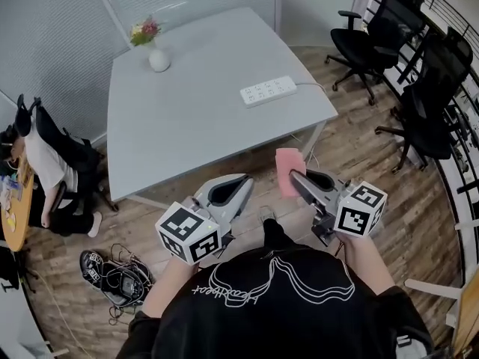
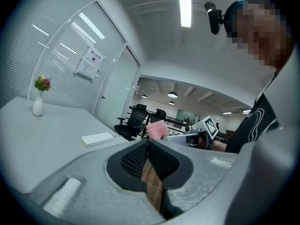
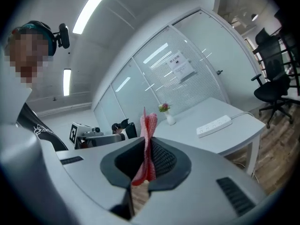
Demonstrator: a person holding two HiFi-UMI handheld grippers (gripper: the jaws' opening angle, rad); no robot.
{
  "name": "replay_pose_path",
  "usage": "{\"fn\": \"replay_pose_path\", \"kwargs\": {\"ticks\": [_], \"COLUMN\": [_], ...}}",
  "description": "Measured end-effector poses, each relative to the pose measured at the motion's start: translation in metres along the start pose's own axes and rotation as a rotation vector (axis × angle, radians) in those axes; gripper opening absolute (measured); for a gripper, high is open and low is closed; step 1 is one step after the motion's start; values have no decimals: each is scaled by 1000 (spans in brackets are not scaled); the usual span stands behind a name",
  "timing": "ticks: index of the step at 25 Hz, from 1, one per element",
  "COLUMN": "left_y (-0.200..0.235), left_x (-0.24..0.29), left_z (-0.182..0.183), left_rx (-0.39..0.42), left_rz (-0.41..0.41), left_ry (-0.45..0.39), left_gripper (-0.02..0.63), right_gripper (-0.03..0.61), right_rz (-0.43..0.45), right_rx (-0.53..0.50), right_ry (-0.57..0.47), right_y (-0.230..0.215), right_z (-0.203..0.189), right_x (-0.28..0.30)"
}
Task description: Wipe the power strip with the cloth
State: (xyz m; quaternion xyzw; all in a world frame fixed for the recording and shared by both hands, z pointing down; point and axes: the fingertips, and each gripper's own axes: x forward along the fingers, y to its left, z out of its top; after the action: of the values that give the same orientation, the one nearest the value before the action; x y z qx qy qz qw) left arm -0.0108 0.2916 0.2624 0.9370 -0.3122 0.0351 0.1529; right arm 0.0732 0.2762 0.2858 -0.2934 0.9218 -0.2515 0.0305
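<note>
Pinched in my right gripper, pink cloth stands upright; left gripper is closed, empty; white power strip lies on table.

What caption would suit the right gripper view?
Right gripper shut on a pink cloth, with the power strip on the table beyond.

1. The worktop fills the upper middle of the head view.
2. The power strip lies on the worktop's right part, near its right edge.
3. A vase stands on the worktop toward the upper left, well apart from the power strip.
4. The left gripper and right gripper sit side by side in the lower middle, below the worktop's near edge, over the floor.
5. The cloth stands between the right gripper's fingers, clear of the worktop.
6. Office chairs stand on the floor at the upper right, and a seated person is at the left edge.
</note>
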Motion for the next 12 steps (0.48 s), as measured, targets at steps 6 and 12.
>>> {"fn": "replay_pose_path", "kwargs": {"ticks": [6,12], "left_y": [75,154], "left_x": [65,129], "left_z": [17,45], "left_rx": [-88,-118], "left_rz": [-14,42], "left_ry": [-18,-5], "left_gripper": [17,17], "right_gripper": [31,32], "right_rz": [18,83], "right_rx": [43,101], "right_ry": [35,101], "right_y": [-85,-158], "right_z": [30,66], "right_x": [51,103]}}
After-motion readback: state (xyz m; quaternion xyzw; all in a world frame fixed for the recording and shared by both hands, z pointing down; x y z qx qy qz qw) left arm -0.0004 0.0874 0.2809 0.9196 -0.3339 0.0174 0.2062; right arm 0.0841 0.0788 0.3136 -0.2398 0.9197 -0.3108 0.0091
